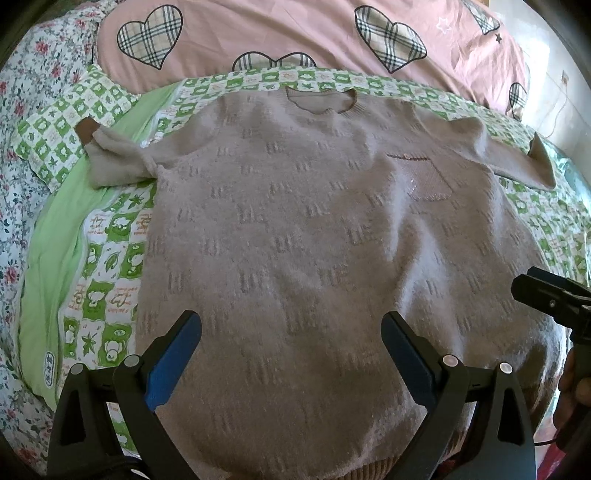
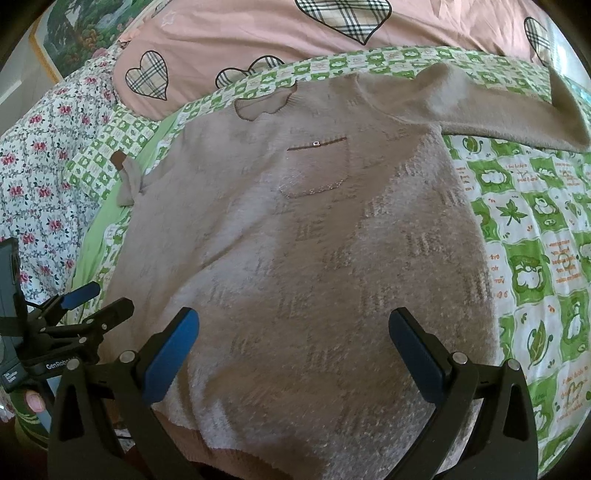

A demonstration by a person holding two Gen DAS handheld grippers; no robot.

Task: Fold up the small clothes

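A small taupe knit sweater (image 1: 303,229) lies flat, face up, on a green-and-white patterned quilt (image 1: 107,266), collar at the far side. It has a chest pocket (image 1: 424,177) and brown cuffs. Its left sleeve (image 1: 114,162) is bunched; its right sleeve (image 2: 498,107) stretches out sideways. My left gripper (image 1: 291,354) hovers open over the lower body of the sweater (image 2: 295,258), nothing between its fingers. My right gripper (image 2: 293,350) is open too, above the hem area. Each gripper shows at the edge of the other's view: the right one (image 1: 554,299) and the left one (image 2: 92,306).
A pink duvet with plaid hearts (image 1: 295,33) lies beyond the sweater. A floral sheet (image 1: 26,110) covers the bed at the left. The quilt (image 2: 535,240) extends to the right of the sweater. A person's hand (image 1: 572,398) holds the right gripper's handle.
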